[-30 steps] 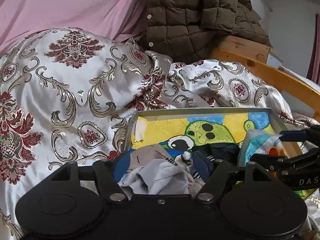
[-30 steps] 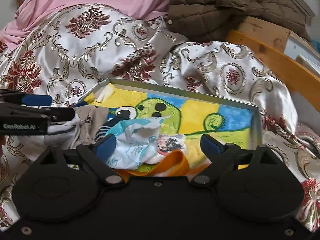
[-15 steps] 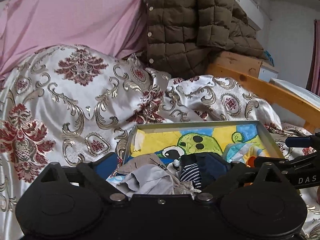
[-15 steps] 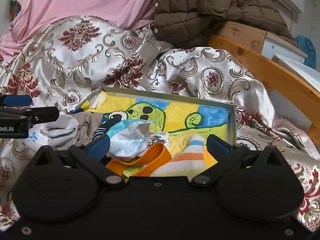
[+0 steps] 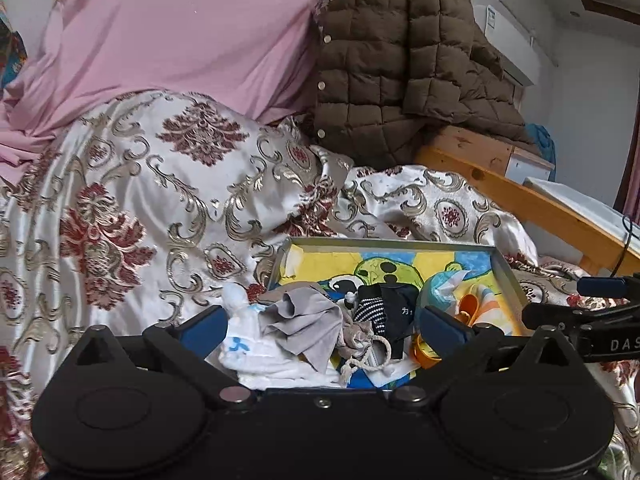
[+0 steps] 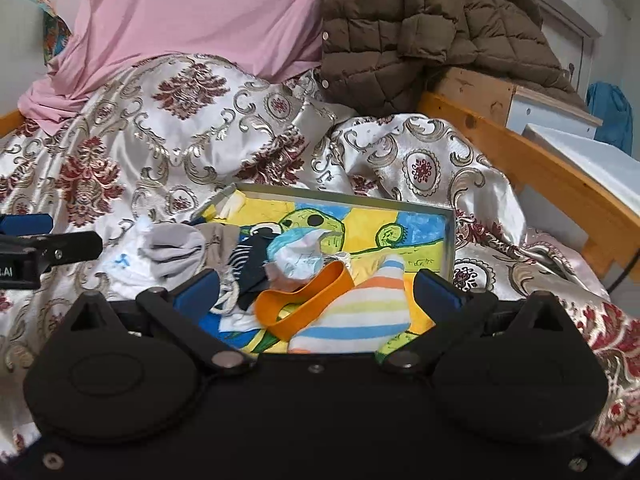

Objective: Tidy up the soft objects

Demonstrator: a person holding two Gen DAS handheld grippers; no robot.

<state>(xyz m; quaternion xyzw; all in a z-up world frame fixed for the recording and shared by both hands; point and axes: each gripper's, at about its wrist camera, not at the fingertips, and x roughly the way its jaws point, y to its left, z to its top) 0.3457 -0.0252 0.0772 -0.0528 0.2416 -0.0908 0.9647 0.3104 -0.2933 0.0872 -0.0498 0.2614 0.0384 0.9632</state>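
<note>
- Hovering over the near edge of the tray [image 5: 506, 270], the left gripper [image 5: 322, 326] fills the bottom of its own view, pointing forward and somewhat downward; its jaws have just been opening and now stand wide apart, and the blue pads [image 5: 204, 326] press on nothing, though the clothes lie below and between them.
- The right gripper [image 6: 316, 290] sits likewise at the bottom of its view, angled down at the tray [image 6: 448, 240]; its jaws have just been opening too and stand fully spread, gripping nothing.
- Each tool shows in the other's view: the right gripper at the right edge of the left view, the left one at the left edge of the right view.
- Soft things lie heaped in the tray's near half: a white garment [image 5: 256, 344] spilling over the left rim, a grey cloth [image 5: 308, 324] on top of it, a dark striped piece [image 5: 372, 310], a light blue printed cloth [image 6: 298, 254], an orange band [image 6: 304, 300] and a striped sock [image 6: 360, 312] at the near right.
- The tray's far half is bare, showing a yellow, blue and green cartoon picture [image 6: 352, 226].
- The tray rests on a shiny cream bedspread [image 5: 160, 208] with red and gold ornament, bunched into folds.
- Behind, in the upper frame, are a pink sheet [image 5: 180, 32], a brown quilted jacket [image 5: 400, 64] and a wooden bed rail [image 6: 540, 168] at right.
</note>
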